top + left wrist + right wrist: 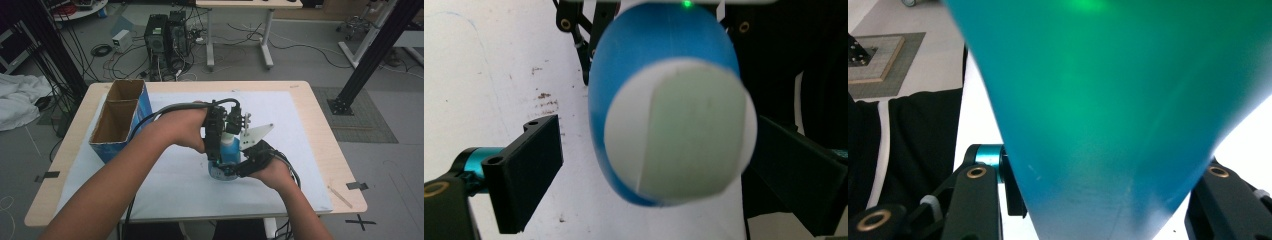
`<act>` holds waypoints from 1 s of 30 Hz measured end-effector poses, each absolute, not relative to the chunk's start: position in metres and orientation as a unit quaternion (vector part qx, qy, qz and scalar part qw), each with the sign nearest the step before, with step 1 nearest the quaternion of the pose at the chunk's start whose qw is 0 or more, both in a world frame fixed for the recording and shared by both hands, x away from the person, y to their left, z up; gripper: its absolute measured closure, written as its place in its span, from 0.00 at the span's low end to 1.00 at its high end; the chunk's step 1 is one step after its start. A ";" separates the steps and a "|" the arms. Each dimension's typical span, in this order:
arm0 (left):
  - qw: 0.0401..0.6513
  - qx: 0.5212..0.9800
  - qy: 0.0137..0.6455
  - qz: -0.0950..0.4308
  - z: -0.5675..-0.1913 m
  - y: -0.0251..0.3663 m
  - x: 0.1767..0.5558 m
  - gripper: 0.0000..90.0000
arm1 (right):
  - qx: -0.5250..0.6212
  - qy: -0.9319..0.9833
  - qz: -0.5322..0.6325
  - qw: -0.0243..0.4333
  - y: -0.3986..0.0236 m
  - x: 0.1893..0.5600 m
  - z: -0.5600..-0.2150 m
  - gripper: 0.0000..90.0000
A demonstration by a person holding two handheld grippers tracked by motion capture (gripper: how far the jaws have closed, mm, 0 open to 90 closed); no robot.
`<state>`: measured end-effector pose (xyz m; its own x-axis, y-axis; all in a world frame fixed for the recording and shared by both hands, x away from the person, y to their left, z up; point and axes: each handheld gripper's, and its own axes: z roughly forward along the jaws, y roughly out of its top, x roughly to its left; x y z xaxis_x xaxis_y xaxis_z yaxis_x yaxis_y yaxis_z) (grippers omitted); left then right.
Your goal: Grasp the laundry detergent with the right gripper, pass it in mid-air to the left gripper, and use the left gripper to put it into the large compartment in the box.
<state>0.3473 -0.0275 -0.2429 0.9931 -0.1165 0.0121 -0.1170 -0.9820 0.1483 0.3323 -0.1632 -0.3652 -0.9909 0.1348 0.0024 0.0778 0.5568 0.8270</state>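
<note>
right tool (pixel 235 167) clamps the blue bottle (pixel 230 150) low, upright on the desk (pixel 310 125). left tool (pixel 644 165) (jaws apart) straddles its white cap (pixel 679 132), not gripping yet. cap still on, opening's left imo.

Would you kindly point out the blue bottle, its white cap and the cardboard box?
blue bottle (pixel 230 151): high view, on its blue body.
white cap (pixel 679 131): left gripper view, on its flat top.
cardboard box (pixel 131 91): high view, on its far inner wall.
</note>
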 end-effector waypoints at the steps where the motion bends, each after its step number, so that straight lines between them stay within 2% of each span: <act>1: 0.073 0.996 -0.059 0.002 -0.245 -0.030 0.346 0.08 | 0.061 0.883 0.465 0.029 -0.162 0.332 -0.366 0.52; 13: 0.061 0.996 -0.057 0.002 -0.251 -0.038 0.343 0.09 | 0.061 0.882 0.467 0.026 -0.159 0.331 -0.365 0.52; 22: 0.065 0.996 -0.063 0.005 -0.250 -0.039 0.341 0.19 | 0.056 0.880 0.470 0.027 -0.159 0.332 -0.363 0.52; 28: 0.061 0.996 -0.063 0.008 -0.251 -0.039 0.342 0.20 | 0.063 0.880 0.470 0.025 -0.160 0.331 -0.362 0.52; 30: 0.060 0.996 -0.066 0.006 -0.251 -0.039 0.341 0.24 | 0.061 0.879 0.473 0.025 -0.160 0.332 -0.362 0.52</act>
